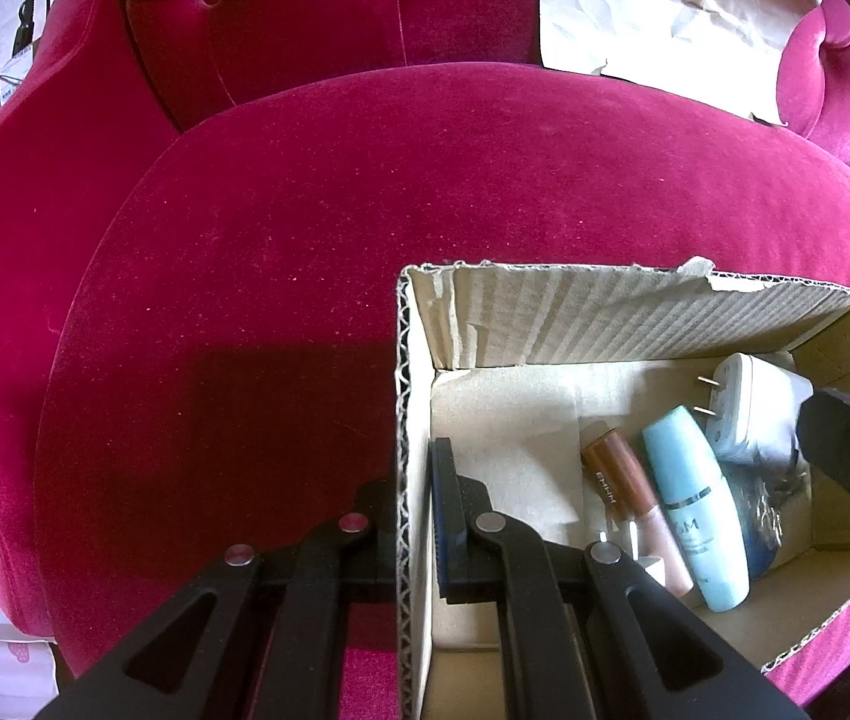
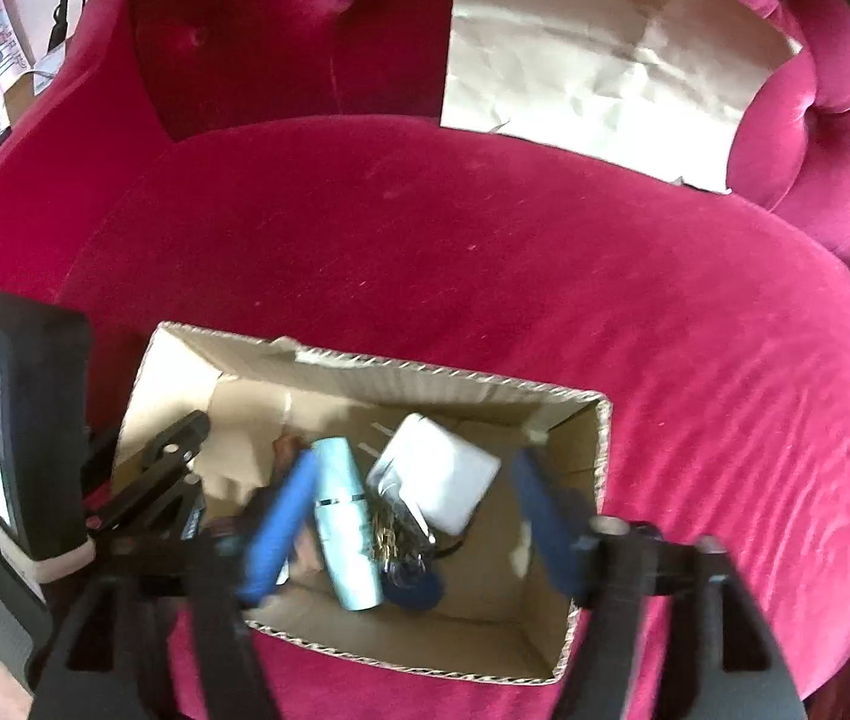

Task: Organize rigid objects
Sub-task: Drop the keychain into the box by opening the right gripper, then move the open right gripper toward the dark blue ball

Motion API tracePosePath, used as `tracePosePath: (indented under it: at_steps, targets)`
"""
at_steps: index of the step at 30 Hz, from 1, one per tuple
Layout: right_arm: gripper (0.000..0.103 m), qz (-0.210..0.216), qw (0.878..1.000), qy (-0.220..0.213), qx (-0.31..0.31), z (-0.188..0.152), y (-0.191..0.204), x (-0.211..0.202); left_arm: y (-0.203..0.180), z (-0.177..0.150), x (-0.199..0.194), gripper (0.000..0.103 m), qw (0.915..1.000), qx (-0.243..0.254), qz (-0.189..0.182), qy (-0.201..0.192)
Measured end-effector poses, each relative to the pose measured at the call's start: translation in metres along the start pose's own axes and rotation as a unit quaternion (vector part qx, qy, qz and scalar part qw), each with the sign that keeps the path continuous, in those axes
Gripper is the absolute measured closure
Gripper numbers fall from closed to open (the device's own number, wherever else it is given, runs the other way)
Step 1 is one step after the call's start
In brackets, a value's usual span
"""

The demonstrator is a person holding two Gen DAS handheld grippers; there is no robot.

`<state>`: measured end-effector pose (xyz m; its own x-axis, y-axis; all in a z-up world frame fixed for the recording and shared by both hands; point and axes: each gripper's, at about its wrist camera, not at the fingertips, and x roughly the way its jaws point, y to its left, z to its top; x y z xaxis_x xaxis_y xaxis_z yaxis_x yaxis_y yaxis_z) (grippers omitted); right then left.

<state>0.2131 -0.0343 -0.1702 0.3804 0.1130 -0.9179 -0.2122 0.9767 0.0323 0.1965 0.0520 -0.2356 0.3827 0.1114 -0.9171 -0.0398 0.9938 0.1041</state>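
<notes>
We see our matte black plastic left gripper (image 1: 419,504) with round silver pivot screws, and our black right gripper (image 2: 413,516) bearing blue finger pads (image 2: 281,525).

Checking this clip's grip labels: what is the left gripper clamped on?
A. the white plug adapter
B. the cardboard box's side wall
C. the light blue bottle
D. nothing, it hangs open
B: the left gripper straddles the cardboard box wall, one finger outside, one inside, pressed shut on it.

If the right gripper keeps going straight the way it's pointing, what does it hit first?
Probably the white plug adapter in the cardboard box, or the keys beside it; the right gripper is open above them, though depth is unclear.
</notes>
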Motion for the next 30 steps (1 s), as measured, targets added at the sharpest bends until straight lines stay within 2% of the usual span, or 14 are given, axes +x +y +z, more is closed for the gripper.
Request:
tracePosePath:
  at_steps: [2,3,7,16,30]
  targets:
    - [0.002,-0.013,1.000,0.002,-0.002,0.001,-0.001,0.001,0.000,0.000,0.000,0.098,1.0000,0.000,0.001,0.000]
    - [0.000,-0.019,1.000,0.005,-0.003,0.001,-0.002,0.001,0.000,0.000,0.000,0.098,1.0000,0.001,0.001,0.000]
    - [0.000,-0.031,0.999,0.008,-0.009,-0.001,-0.005,0.002,-0.001,0.000,0.000,0.098,1.0000,0.001,0.001,0.000]
    - [0.000,-0.026,1.000,0.008,-0.002,0.001,-0.015,-0.002,-0.001,-0.001,0.000,0.098,1.0000,0.000,0.001,0.000]
    - [0.000,-0.037,0.999,0.002,0.015,0.001,-0.062,-0.026,-0.001,-0.001,0.000,0.098,1.0000,0.000,0.000,0.000]
